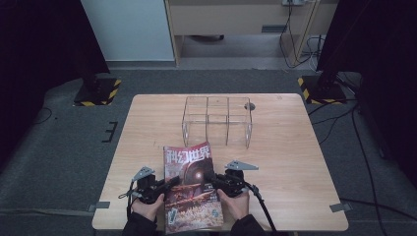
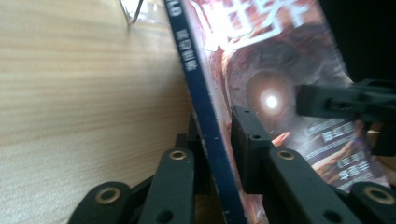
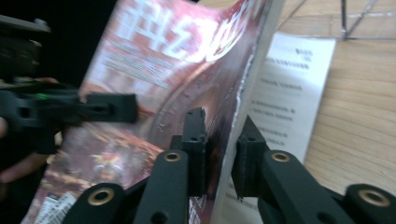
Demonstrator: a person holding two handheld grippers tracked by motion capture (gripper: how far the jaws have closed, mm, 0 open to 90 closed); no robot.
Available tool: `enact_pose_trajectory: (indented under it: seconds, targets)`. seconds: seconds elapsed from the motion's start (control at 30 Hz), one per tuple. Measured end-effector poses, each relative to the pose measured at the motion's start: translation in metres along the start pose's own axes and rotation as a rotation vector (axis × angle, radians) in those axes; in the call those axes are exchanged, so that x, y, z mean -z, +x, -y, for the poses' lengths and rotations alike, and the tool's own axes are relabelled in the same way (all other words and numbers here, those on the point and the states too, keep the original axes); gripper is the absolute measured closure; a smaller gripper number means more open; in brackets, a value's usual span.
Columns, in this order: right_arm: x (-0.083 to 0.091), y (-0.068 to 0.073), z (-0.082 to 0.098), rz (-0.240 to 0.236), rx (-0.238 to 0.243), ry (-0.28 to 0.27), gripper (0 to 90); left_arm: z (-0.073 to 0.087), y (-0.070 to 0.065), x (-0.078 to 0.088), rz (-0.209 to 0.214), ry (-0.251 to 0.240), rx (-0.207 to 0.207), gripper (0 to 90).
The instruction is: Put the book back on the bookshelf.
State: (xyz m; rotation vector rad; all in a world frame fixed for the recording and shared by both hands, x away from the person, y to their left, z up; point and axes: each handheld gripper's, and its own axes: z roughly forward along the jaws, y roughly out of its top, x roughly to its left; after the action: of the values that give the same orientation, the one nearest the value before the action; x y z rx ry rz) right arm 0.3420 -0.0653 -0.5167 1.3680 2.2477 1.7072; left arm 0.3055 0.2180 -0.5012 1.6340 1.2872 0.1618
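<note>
A magazine [image 1: 189, 182] with a red cover and white title lies raised near the table's front edge, between my two grippers. My left gripper [image 1: 169, 184] is shut on its dark blue spine [image 2: 201, 93], one pad on each side. My right gripper [image 1: 210, 179] is shut on the opposite, open edge [image 3: 243, 93], with the cover against one pad. In the left gripper view the right gripper [image 2: 345, 100] reaches in over the cover. In the right gripper view the left gripper [image 3: 70, 109] does the same from the far side. A white printed page [image 3: 289, 93] lies flat beneath the lifted cover.
A clear rack [image 1: 216, 120] with several compartments stands behind the magazine, towards the back of the wooden table [image 1: 295, 162]. Its corner shows in both gripper views [image 2: 133, 11] [image 3: 355, 18]. Dark stands and cables sit on the floor around the table.
</note>
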Motion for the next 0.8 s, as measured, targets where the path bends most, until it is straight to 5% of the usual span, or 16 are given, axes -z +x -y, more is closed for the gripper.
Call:
enact_pose_trajectory:
  seconds: [0.37, 0.6, 0.8]
  targets:
    - [0.002, -0.006, -0.003, 0.038, 0.017, -0.008, 55.5, -0.014, -0.013, 0.013, 0.005, -0.087, 0.001, 83.6]
    - [0.019, -0.015, -0.008, 0.129, 0.067, -0.059, 39.4, -0.026, -0.026, 0.021, -0.005, -0.122, -0.05, 83.7]
    - [0.038, -0.038, -0.014, 0.258, 0.112, -0.041, 23.7, -0.04, -0.031, 0.033, 0.006, -0.171, -0.048, 83.7]
